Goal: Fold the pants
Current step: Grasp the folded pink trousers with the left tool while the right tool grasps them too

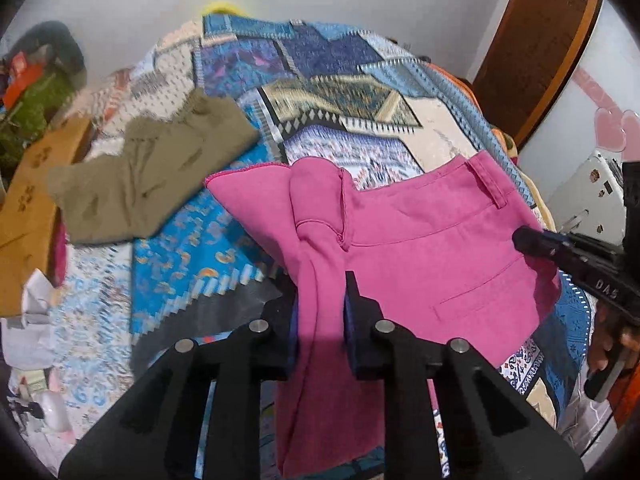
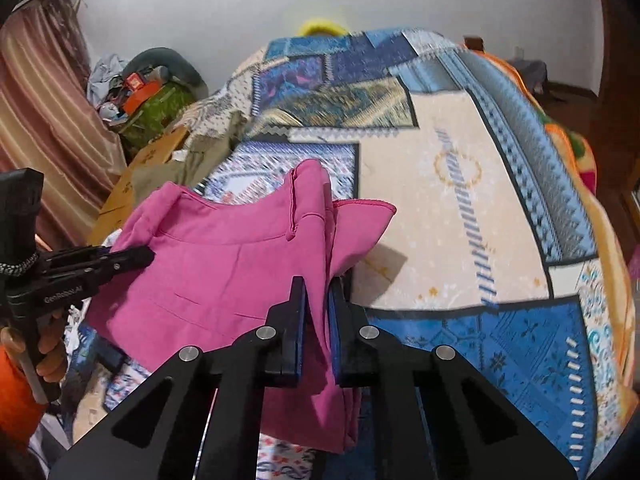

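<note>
Both tongs clamp pink pants [image 1: 420, 240]; olive pants [image 1: 148, 180] clear only left view.

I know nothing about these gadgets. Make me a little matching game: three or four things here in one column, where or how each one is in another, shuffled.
Things:
1. pink pants
2. olive pants
3. left tool
4. cardboard box

States:
A. lying on the patterned bedspread
B. held up between both tools
C. beside the bed, at its left edge
D. clamped on pink cloth

Pairs: 1-B, 2-A, 3-D, 4-C
</note>
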`<state>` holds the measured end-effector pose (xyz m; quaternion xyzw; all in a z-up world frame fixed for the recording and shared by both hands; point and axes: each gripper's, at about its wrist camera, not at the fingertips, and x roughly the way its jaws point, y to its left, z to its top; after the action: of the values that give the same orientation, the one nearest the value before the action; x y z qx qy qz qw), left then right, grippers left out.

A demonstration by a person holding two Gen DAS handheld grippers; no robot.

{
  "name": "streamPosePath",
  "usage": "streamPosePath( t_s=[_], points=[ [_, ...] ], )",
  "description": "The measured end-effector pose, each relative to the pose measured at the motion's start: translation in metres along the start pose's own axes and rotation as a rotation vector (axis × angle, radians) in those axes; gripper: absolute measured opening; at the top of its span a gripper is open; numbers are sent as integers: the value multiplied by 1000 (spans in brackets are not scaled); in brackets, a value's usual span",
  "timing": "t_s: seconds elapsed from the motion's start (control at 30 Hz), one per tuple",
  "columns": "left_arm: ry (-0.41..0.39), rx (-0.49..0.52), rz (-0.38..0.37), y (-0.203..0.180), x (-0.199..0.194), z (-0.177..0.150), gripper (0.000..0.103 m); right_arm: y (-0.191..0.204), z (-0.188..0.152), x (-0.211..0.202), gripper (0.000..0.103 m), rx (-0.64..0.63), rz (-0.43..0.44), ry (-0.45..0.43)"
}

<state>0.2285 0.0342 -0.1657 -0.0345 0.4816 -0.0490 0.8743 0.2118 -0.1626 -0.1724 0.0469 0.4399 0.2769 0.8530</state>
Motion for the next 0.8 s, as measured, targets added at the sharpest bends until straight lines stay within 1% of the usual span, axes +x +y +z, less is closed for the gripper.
streamPosePath(
  t_s=[0.1, 0.27, 0.47, 0.63, 0.8],
  points=[
    [-40, -10, 26, 8, -19, 4, 19, 14, 11, -9, 8, -29, 4, -28],
    [-104, -50, 61, 38, -48, 14, 19, 45, 32, -16, 8, -71, 33, -72],
    [-154, -94, 104, 86, -72, 23, 19, 91, 59, -2, 8, -148, 66, -104],
    [-164, -130, 141, 126, -69, 33, 19, 122, 81, 25, 8, -207, 84, -101],
    [-177, -168, 165, 169, -57, 48, 19, 146, 104, 54, 8, -251, 91, -98]
  ],
)
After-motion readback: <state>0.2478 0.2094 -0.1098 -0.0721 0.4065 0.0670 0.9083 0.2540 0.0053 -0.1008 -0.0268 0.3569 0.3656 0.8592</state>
